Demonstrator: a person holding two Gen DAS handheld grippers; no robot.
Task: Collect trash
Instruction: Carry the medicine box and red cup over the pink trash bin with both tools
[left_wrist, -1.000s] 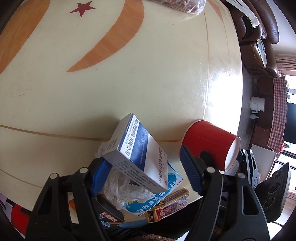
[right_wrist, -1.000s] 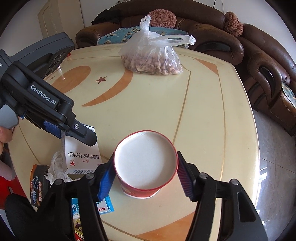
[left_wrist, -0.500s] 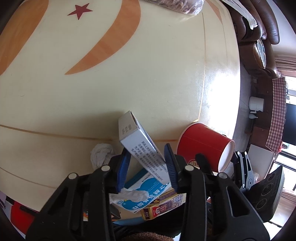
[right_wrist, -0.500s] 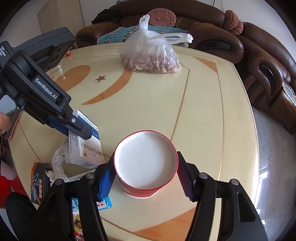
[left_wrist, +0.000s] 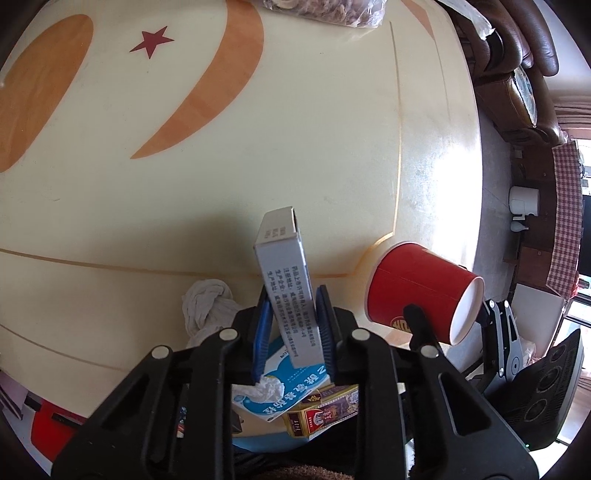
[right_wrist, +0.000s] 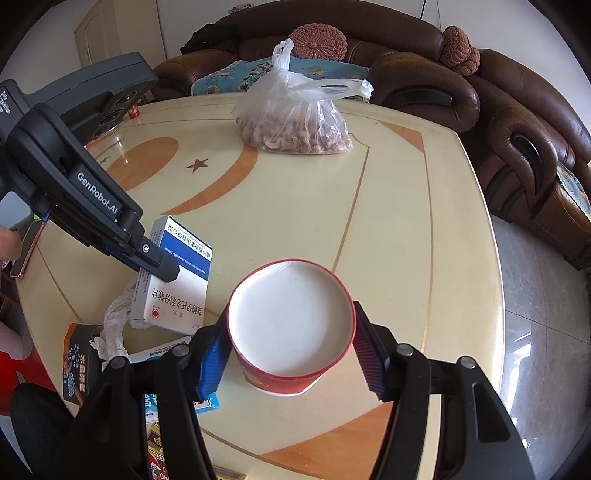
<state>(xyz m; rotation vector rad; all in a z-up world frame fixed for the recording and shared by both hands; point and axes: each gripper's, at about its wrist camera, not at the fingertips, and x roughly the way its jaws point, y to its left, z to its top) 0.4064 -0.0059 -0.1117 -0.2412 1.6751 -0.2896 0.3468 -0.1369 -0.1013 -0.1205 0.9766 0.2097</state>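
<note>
Starting at your left on the round cream table (right_wrist: 406, 229): a dark small carton (right_wrist: 75, 363) at the table's edge, then a crumpled white tissue (left_wrist: 208, 302) lying just beside the box pile. Your left gripper (left_wrist: 293, 332) comes next; its jaws have just been closing and now clamp the narrow sides of the white-and-blue medicine box (left_wrist: 286, 280), which stands tilted above a flat blue-and-white packet (left_wrist: 291, 387) and a red-and-gold carton (left_wrist: 321, 415). Right of these, your right gripper (right_wrist: 291, 354) has its blue pads pressed on both sides of the red paper cup (right_wrist: 290, 321), upright on the table and showing only its white inside. Farthest back, a knotted clear plastic bag (right_wrist: 295, 122) of brownish contents, well apart from both grippers.
</note>
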